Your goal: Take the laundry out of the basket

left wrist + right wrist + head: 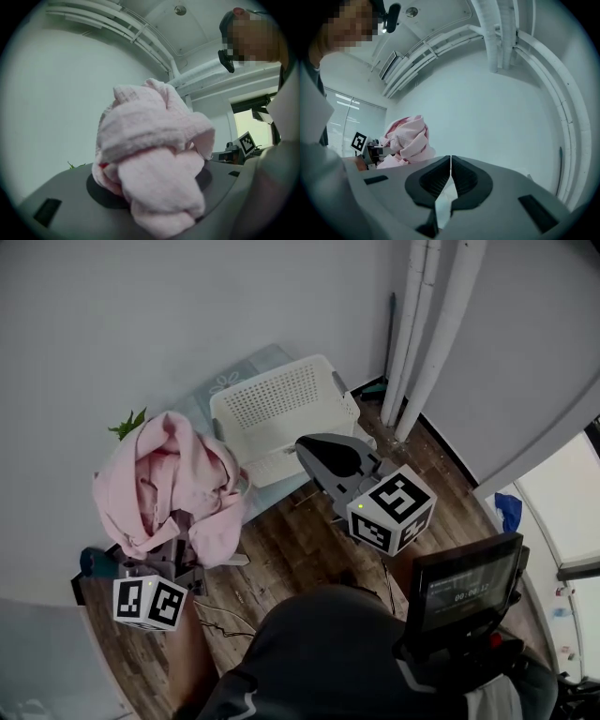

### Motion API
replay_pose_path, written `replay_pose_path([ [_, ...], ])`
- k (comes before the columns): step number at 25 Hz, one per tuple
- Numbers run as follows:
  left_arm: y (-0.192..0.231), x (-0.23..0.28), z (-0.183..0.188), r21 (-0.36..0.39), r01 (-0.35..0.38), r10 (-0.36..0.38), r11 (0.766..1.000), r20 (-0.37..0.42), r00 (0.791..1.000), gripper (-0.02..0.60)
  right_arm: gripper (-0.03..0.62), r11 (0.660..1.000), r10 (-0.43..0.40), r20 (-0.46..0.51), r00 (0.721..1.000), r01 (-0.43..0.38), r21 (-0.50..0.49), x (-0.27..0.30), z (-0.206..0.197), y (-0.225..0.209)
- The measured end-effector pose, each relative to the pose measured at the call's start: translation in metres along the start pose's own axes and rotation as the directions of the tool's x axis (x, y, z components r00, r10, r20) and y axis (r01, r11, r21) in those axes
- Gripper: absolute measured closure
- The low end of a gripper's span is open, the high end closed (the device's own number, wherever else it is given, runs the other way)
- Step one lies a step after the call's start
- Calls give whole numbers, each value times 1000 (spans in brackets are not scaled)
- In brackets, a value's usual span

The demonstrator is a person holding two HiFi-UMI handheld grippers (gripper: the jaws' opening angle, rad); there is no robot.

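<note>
My left gripper (176, 559) clamps the pink towel (169, 479) at frame left, raised, I'd say, to clear the white laundry basket (281, 404). My right gripper (450, 176) is closed, empty.

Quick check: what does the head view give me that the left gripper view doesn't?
Head view only: the white basket, seemingly empty, and the wooden floor. Left gripper view only: the left tongs closed on a bunch of the pink laundry, with ceiling pipes behind. Both: that pink laundry, held up clear of the basket.
</note>
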State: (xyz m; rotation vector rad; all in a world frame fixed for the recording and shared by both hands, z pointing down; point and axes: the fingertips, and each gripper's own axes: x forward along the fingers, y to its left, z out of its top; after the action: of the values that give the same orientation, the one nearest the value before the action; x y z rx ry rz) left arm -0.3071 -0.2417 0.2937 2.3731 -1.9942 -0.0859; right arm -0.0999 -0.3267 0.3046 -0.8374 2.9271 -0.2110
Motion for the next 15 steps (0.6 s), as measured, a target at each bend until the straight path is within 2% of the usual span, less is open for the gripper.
replay_pose_path([
  [7,22,-44,1,13,-13,13,1000,19,1000,290,574,1000,5,-13,1000,-5,-10,10,-5,45],
  [15,32,-79,-21,-7,0,0,1000,30,1000,288,575,999,-10,-30,1000,8,-46,12,-18,84],
])
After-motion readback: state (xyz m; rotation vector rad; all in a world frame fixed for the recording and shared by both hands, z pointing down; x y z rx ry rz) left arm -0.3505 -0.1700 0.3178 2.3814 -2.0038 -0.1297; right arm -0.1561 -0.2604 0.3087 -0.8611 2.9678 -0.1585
